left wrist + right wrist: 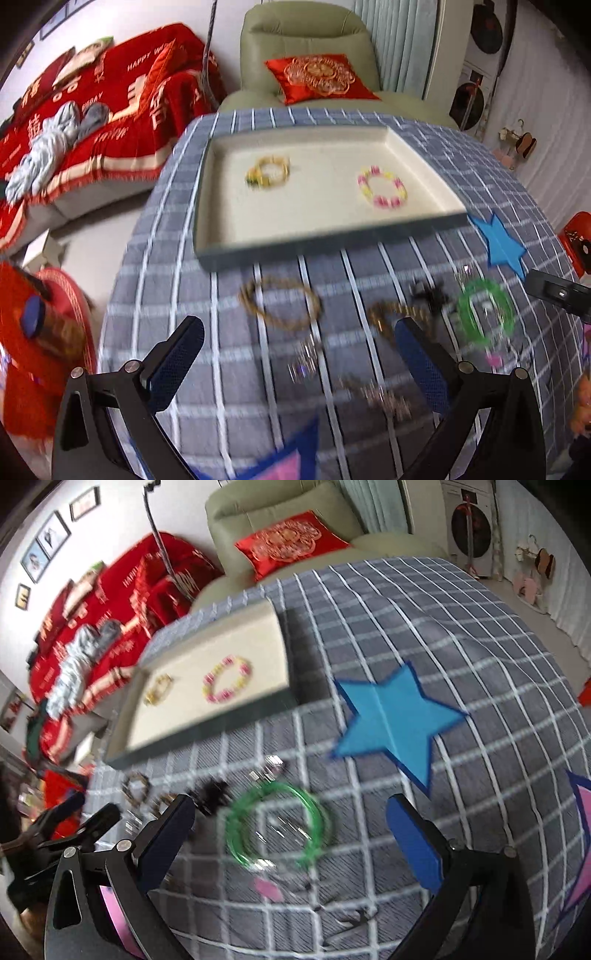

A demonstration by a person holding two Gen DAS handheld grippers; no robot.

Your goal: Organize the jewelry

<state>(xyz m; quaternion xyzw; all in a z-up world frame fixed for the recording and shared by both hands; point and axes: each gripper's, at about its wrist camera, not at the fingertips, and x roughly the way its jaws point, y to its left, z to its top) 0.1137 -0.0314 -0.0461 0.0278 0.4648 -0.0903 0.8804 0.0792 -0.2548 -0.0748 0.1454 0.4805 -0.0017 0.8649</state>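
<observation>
Black tongs [299, 363] – blue pads [173, 363], silver screws

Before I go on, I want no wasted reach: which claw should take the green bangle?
Probably the right claw: it is open with the green bangle lying on the cloth between its fingers. The left claw, also open, has it off to its right side.

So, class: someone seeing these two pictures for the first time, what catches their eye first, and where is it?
Probably the bright blue star lying flat on the grey checked cloth, to the right of the cream tray. Next, the pink and yellow bracelet inside that tray, and the green bangle on the cloth between the open right tongs.
</observation>
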